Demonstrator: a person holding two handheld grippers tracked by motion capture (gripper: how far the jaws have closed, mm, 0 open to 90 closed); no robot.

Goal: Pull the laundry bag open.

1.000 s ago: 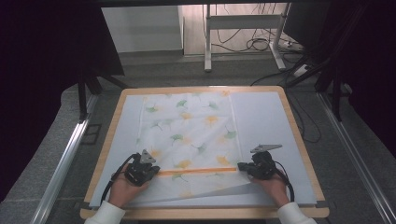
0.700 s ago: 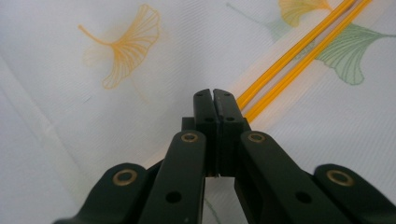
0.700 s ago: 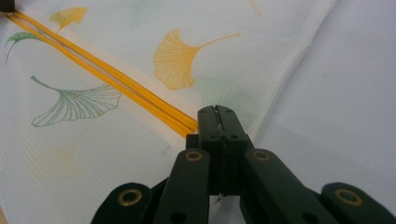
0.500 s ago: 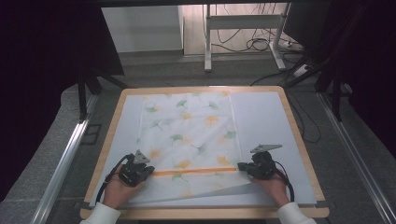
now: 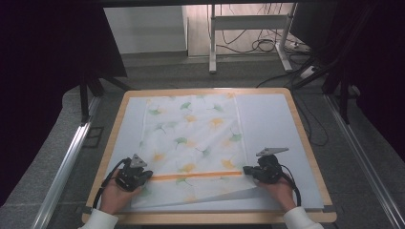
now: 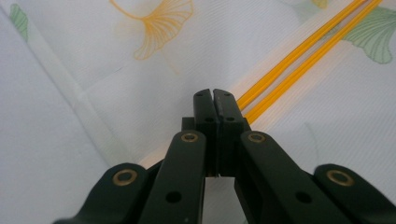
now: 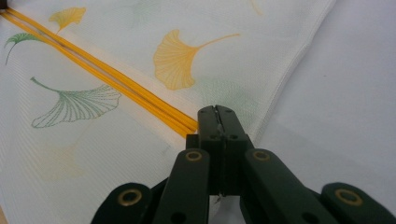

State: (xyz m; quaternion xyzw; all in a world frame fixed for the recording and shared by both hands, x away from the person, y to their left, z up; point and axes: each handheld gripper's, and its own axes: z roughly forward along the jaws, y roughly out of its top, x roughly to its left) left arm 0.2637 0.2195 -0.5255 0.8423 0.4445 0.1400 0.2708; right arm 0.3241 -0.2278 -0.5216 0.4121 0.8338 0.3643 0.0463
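A white cloth (image 5: 196, 129) printed with green and yellow ginkgo leaves lies flat on the table. An orange double stripe (image 5: 196, 175) crosses it near the front. My left gripper (image 5: 149, 176) is at the stripe's left end, and its jaws (image 6: 213, 93) are shut on the cloth (image 6: 140, 84) beside the stripe (image 6: 299, 51). At the stripe's right end my right gripper (image 5: 247, 171) is likewise shut (image 7: 216, 109) on the cloth's edge (image 7: 289, 60), where the stripe (image 7: 107, 74) stops. A hand holds each gripper from the near edge.
The cloth rests on a pale mat (image 5: 267, 124) covering a wooden-rimmed table (image 5: 205, 90). A loose flap of cloth (image 5: 239, 193) lies below the stripe at the front right. Metal rails (image 5: 67, 162) and dark frame legs flank the table, with cables on the floor behind.
My left gripper has slid a little to the left along the stripe line. The right gripper has stayed where it was.
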